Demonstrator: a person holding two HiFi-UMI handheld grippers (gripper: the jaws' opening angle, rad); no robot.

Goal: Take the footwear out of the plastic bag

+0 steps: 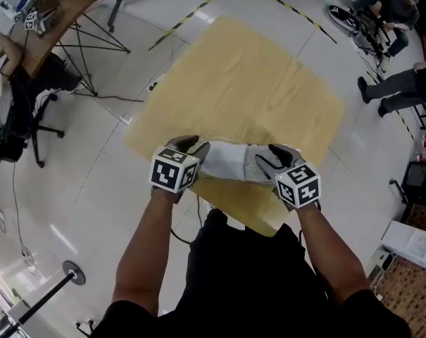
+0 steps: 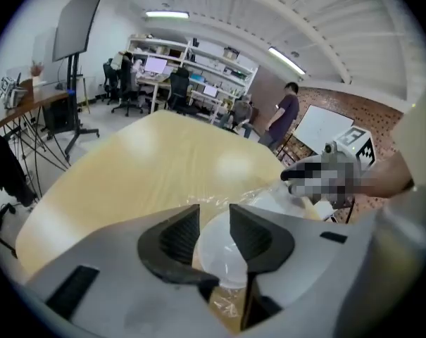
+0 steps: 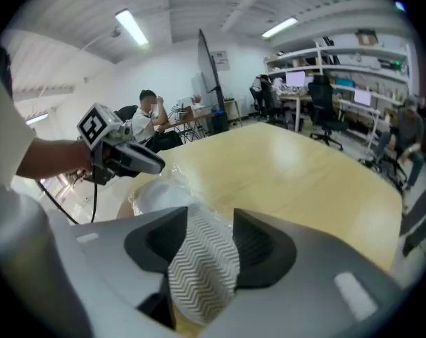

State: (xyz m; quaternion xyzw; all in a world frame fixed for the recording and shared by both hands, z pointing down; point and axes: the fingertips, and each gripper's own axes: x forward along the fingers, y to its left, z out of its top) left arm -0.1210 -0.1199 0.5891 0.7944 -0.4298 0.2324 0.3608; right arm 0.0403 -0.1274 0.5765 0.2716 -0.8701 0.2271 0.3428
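Right fingers [image 3: 265, 248] opening astride sole [image 3: 202, 270] unseen overhead.

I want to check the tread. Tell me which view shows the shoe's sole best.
The right gripper view: the sole fills the foreground, its zigzag tread sharp and close. The head view shows the shoe from above at the table edge, no tread. The left gripper view shows just a rounded white end inside the bag.
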